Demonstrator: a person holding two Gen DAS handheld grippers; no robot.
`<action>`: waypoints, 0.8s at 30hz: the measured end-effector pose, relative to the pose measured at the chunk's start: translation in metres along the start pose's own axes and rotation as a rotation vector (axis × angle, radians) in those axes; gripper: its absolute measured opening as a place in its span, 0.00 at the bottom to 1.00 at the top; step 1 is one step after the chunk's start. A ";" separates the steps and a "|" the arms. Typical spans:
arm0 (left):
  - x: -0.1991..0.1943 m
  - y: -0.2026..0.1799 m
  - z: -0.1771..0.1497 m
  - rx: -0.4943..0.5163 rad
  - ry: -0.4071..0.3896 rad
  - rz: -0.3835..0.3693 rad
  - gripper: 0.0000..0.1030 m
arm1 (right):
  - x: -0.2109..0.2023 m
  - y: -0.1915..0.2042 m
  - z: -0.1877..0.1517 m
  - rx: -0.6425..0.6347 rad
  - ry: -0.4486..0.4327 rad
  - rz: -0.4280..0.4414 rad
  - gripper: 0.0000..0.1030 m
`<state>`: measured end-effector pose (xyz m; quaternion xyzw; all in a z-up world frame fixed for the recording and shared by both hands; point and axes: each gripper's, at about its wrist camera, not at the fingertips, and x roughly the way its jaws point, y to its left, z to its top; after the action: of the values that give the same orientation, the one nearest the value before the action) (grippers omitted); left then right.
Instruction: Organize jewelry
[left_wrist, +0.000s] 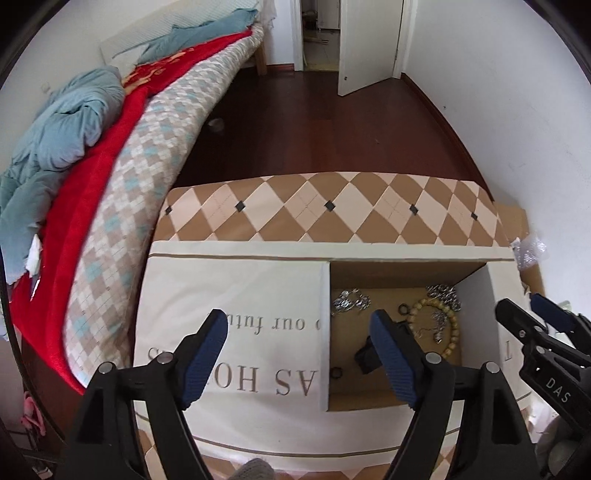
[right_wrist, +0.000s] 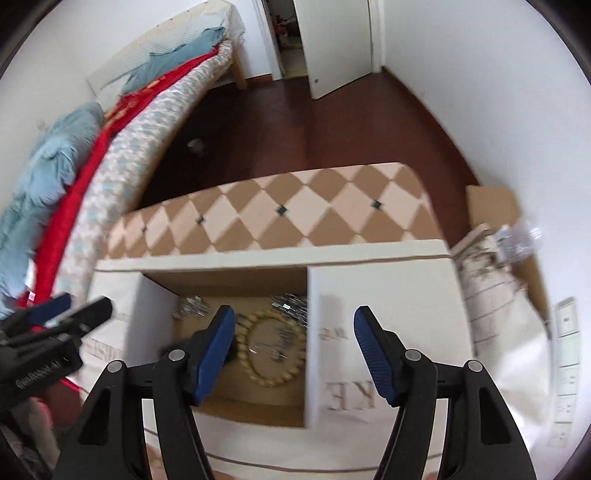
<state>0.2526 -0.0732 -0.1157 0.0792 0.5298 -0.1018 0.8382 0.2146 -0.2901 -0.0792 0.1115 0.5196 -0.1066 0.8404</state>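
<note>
- I judge I am at the reach-in step: my left tongs and right tongs both gape wide, holding nothing, above the open box.
- The bead bracelet lies on the box floor among silver chains; next I must lower in and pinch one piece.
- The right view is blurred; a dark item sits half hidden behind my left tongs.
</note>
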 end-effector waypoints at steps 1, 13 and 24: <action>0.000 0.000 -0.006 0.005 -0.004 0.018 0.82 | -0.001 -0.001 -0.004 -0.006 0.005 -0.021 0.72; -0.010 -0.005 -0.047 0.028 -0.020 0.082 1.00 | -0.008 -0.008 -0.044 -0.019 0.038 -0.116 1.00; -0.074 -0.007 -0.074 -0.002 -0.095 0.015 1.00 | -0.072 -0.007 -0.068 -0.015 -0.047 -0.158 1.00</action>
<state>0.1555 -0.0557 -0.0808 0.0773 0.4891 -0.0985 0.8632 0.1238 -0.2724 -0.0449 0.0613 0.5077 -0.1712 0.8421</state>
